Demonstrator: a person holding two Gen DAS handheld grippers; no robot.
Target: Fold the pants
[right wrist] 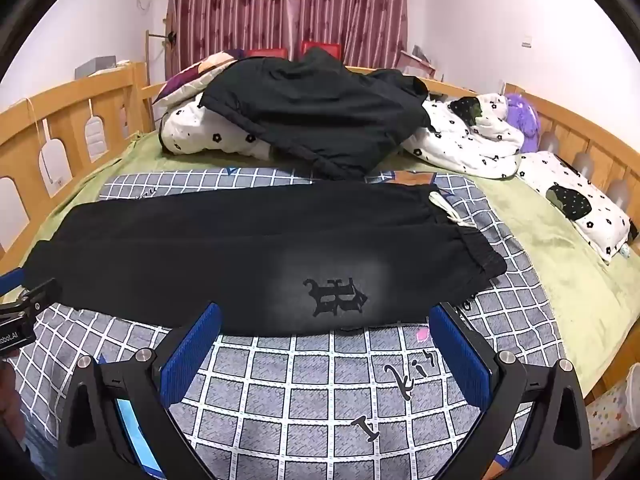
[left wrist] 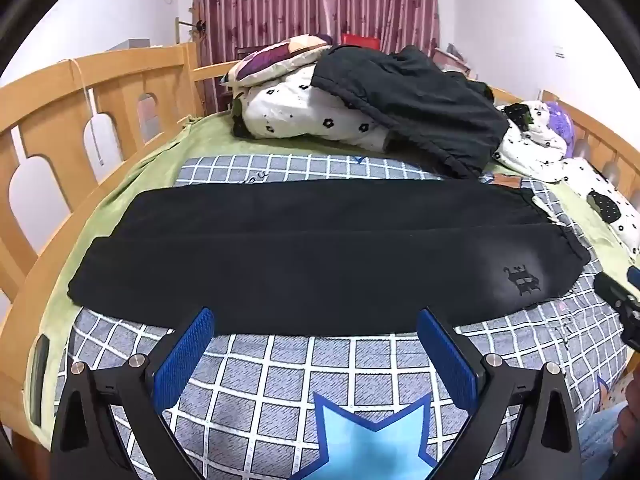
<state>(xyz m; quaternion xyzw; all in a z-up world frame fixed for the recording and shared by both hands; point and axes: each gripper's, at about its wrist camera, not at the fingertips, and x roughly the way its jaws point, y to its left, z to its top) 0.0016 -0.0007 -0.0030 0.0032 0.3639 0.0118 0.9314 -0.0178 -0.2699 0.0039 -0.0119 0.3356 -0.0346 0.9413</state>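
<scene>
Black pants lie flat, halved lengthwise on the checked blanket, just ahead of the left hand-held gripper and right hand-held gripper, both spread wide and empty, seemingly ready to grab the near edge.

One pair of black pants, one dark jacket, two grippers, one curtain.

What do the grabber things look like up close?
Each one is black, with two angled arms joined by round silver bolts. The left gripper and right gripper both end in flat blue pads covered in tiny bumps. The left gripper's body has white lettering on its side, seen in the right camera.
</scene>
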